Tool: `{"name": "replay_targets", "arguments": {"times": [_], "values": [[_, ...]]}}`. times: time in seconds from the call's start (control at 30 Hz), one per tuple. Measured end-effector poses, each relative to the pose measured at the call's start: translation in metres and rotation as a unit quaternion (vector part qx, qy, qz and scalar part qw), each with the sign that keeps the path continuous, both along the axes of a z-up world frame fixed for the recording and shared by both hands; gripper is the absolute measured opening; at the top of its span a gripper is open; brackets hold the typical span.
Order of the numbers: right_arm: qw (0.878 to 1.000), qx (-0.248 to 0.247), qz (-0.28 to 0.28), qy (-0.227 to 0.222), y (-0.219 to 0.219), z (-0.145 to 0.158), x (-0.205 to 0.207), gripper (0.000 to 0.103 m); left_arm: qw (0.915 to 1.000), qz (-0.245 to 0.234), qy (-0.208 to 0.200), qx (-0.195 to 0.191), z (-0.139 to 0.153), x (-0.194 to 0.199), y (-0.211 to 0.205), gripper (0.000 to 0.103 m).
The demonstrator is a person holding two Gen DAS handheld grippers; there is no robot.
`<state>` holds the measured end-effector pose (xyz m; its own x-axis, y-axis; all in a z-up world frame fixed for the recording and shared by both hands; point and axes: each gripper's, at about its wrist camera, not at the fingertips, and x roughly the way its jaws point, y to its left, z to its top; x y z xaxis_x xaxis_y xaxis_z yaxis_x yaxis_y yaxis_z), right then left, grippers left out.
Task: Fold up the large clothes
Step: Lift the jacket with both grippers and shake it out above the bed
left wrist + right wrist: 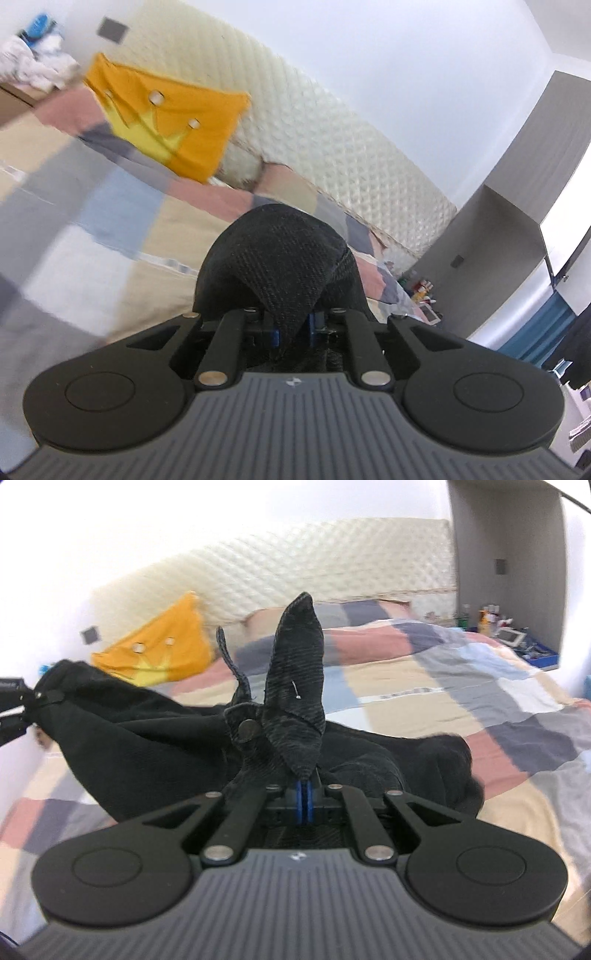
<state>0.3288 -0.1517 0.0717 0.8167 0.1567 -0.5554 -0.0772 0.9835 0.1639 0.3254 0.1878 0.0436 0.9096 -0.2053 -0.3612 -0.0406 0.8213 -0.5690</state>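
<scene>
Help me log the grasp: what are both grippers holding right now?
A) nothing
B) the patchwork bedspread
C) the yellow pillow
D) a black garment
D: the left gripper and right gripper are each shut on the black garment, lifted over the bedspread.

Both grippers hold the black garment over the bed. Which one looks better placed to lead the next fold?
Probably the right. The right gripper pinches the button end of the black garment, and its view shows the cloth stretched to the left gripper over the patchwork bed. The left wrist view shows only bunched fabric.
</scene>
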Motion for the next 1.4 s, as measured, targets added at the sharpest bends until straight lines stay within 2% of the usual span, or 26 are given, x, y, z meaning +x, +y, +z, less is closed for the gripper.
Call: {"name": "replay_targets", "arguments": {"times": [0.13,0.23,0.3,0.4,0.53,0.7,0.8,0.83,0.87,0.9,0.97,1.0,1.07,1.13,1.3,1.4], "values": [[0.999,0.020,0.028,-0.009,0.020,0.006,-0.030,0.006,0.9995,0.021,0.004,0.022,0.026,-0.081,0.034,0.015],[0.998,0.045,0.043,-0.008,0.031,0.001,-0.051,0.006,0.9990,0.029,0.018,0.029,0.031,-0.140,0.052,0.015],[0.998,0.053,0.045,-0.003,0.037,-0.009,-0.064,0.006,0.9984,0.028,0.040,0.028,0.021,-0.176,0.059,0.015],[0.997,0.067,0.041,0.018,0.040,-0.030,-0.077,0.006,0.9959,0.030,0.085,0.010,-0.012,-0.216,0.067,0.015],[0.993,0.087,0.045,0.064,0.041,-0.063,-0.089,0.006,0.9880,0.035,0.151,0.001,-0.052,-0.241,0.071,0.017],[0.989,0.104,0.045,0.096,0.040,-0.090,-0.102,0.008,0.9777,0.038,0.207,-0.001,-0.077,-0.256,0.070,0.022],[0.986,0.124,0.049,0.098,0.032,-0.096,-0.108,0.009,0.9724,0.026,0.231,0.018,-0.079,-0.261,0.069,0.031],[0.985,0.129,0.051,0.098,0.030,-0.097,-0.108,0.010,0.9698,0.020,0.241,0.029,-0.078,-0.266,0.068,0.039],[0.985,0.133,0.054,0.097,0.029,-0.098,-0.109,0.013,0.9684,0.016,0.247,0.034,-0.078,-0.262,0.064,0.049],[0.985,0.135,0.056,0.095,0.029,-0.098,-0.110,0.015,0.9673,0.010,0.250,0.039,-0.077,-0.260,0.062,0.053],[0.984,0.143,0.063,0.086,0.028,-0.097,-0.113,0.033,0.9646,-0.002,0.259,0.050,-0.076,-0.264,0.056,0.059],[0.983,0.148,0.066,0.081,0.027,-0.099,-0.116,0.039,0.9639,-0.004,0.260,0.056,-0.074,-0.268,0.054,0.059],[0.981,0.162,0.074,0.070,0.023,-0.097,-0.119,0.063,0.9653,-0.014,0.253,0.064,-0.067,-0.272,0.050,0.063],[0.979,0.181,0.079,0.056,0.019,-0.095,-0.122,0.072,0.9678,-0.023,0.239,0.076,-0.057,-0.268,0.042,0.066],[0.972,0.218,0.077,0.040,0.008,-0.095,-0.122,0.072,0.9698,-0.069,0.199,0.123,-0.041,-0.238,0.005,0.070],[0.968,0.229,0.094,0.038,0.008,-0.096,-0.121,0.072,0.9707,-0.104,0.185,0.113,-0.050,-0.209,-0.018,0.072]]}}
